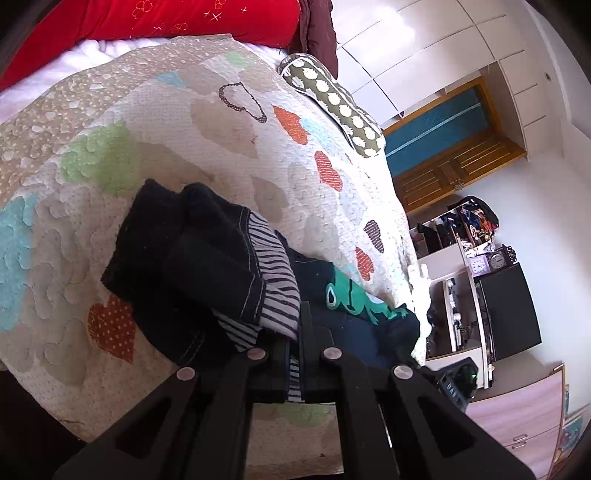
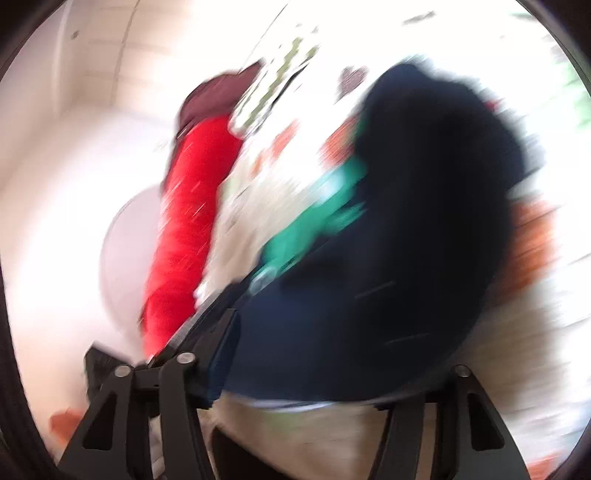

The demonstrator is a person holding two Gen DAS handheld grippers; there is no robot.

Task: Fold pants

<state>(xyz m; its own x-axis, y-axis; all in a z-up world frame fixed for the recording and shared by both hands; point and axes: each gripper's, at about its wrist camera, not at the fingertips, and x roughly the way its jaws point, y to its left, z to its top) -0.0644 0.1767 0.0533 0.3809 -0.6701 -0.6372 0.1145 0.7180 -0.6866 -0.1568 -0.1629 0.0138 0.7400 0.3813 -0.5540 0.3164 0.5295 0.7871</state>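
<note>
Dark pants (image 1: 184,266) with a black-and-white striped lining (image 1: 277,295) lie bunched on a heart-patterned quilt (image 1: 221,140). A navy part with a green frog patch (image 1: 354,299) lies to their right. My left gripper (image 1: 294,354) is shut on the pants, with striped fabric pinched between its fingers. The right wrist view is heavily blurred. It shows the navy pants (image 2: 406,240) with the green patch (image 2: 317,221). My right gripper (image 2: 306,369) has its fingers wide apart, and dark fabric drapes over the space between them.
A red pillow (image 1: 155,29) and a spotted olive cushion (image 1: 332,99) lie at the head of the bed. To the right stand a wooden door (image 1: 450,147), cluttered shelves (image 1: 465,236) and a black cabinet (image 1: 509,310). The bed edge runs down the right.
</note>
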